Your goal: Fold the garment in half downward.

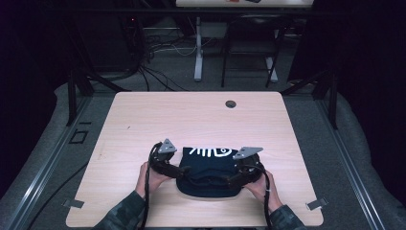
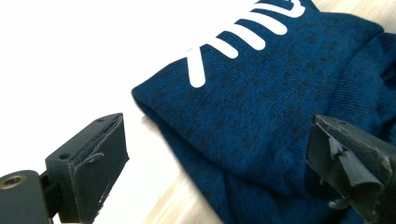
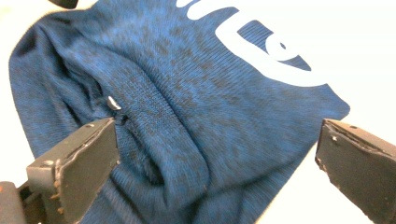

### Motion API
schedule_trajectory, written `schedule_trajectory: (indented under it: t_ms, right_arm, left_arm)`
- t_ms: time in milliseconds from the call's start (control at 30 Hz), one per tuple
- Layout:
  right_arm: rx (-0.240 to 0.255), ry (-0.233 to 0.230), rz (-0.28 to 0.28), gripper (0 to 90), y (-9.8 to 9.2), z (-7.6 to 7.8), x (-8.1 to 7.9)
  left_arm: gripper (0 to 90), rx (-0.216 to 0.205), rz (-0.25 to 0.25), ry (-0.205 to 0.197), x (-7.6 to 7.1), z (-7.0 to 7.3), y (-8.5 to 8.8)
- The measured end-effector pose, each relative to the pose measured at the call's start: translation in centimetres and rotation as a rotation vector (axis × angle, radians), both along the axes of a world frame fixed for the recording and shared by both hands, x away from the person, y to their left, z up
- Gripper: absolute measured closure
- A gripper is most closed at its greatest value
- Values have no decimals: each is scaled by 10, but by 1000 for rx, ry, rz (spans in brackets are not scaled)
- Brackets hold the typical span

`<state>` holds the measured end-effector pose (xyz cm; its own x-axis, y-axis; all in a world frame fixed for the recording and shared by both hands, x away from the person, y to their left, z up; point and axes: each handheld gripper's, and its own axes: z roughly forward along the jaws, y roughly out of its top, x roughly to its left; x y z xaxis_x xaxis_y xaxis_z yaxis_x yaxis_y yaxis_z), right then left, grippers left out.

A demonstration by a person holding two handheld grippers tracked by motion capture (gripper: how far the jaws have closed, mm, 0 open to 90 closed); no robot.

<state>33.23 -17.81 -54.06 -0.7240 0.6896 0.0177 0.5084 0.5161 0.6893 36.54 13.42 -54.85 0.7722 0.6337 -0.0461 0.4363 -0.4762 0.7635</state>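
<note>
High view: folded dark blue garment (image 1: 208, 172) with white lettering (image 1: 208, 152) lies flat on desk (image 1: 143, 120), near edge, between both hands. Left gripper (image 1: 184, 169) fingers (image 2: 88, 163) apart at left fold; right gripper (image 1: 229, 181) fingers (image 3: 77, 165) apart over right side. Nothing clamped; judged release after fold, both positioned to flank bundle

**A Table With a Blue Top on It**

The table (image 1: 143, 120) is light wood with round corners. A small dark hole (image 1: 231, 104) sits near its far edge. A folded dark blue top (image 1: 208, 175) with white marks lies flat on the table, close to the near edge. The rest is bare wood.
</note>
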Motion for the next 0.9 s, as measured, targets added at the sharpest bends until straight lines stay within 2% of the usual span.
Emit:
schedule_trajectory:
  t_ms: [167,300,400,567,733,900]
  right_arm:
    - [30,-40,-40,0,-23,15,-15]
    - [35,-46,-87,0,-43,15,-26]
    - [10,-44,-134,0,-59,8,-32]
    - [-20,-8,-190,0,-77,-11,-35]
    - [-60,44,-222,0,-86,-29,-30]
    - [-87,58,-237,0,-88,-39,-26]
  left_arm:
    - [41,4,51,-43,-10,7,17]
    - [26,31,93,-48,-15,3,31]
    - [10,46,122,-18,-16,-4,42]
    - [2,89,171,22,-11,-20,55]
    - [2,96,191,70,-3,-29,61]
    - [2,109,202,95,3,-36,62]
